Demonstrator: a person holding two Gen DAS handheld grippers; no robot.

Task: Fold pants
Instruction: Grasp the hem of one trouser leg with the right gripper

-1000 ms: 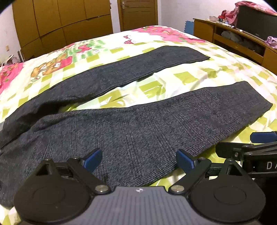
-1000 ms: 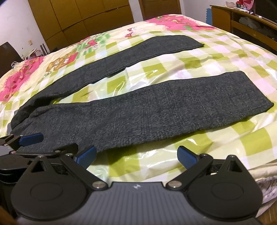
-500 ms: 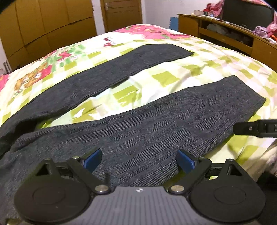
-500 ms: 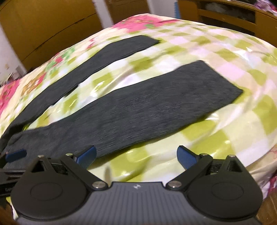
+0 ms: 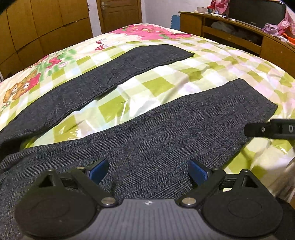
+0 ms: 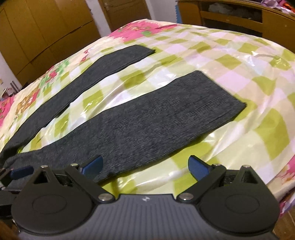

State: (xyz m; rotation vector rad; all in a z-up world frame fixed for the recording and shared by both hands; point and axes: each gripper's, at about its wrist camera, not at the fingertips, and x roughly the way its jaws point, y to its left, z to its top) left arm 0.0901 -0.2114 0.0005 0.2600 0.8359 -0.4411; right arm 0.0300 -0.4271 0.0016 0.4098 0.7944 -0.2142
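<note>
Dark grey checked pants (image 5: pixel 156 133) lie flat on the bed with their two legs spread apart in a V. The near leg (image 6: pixel 147 120) runs to a cuff at the right, the far leg (image 5: pixel 103 77) to a cuff further back. My left gripper (image 5: pixel 147 170) is open, hovering over the near leg around its thigh part. My right gripper (image 6: pixel 144 167) is open too, over the near leg's lower edge and the bedsheet. Part of the right gripper's body (image 5: pixel 271 127) shows beside the near cuff in the left wrist view.
The bed carries a shiny green, white and pink checked sheet (image 5: pixel 166 88). A wooden sideboard (image 5: pixel 239 40) with clothes on it stands at the right. Brown wardrobes (image 5: pixel 46 27) and a door (image 5: pixel 119 14) line the back wall.
Both grippers have slid to the right along the near leg. The right gripper has moved farther toward the cuff. The pants lie as before.
</note>
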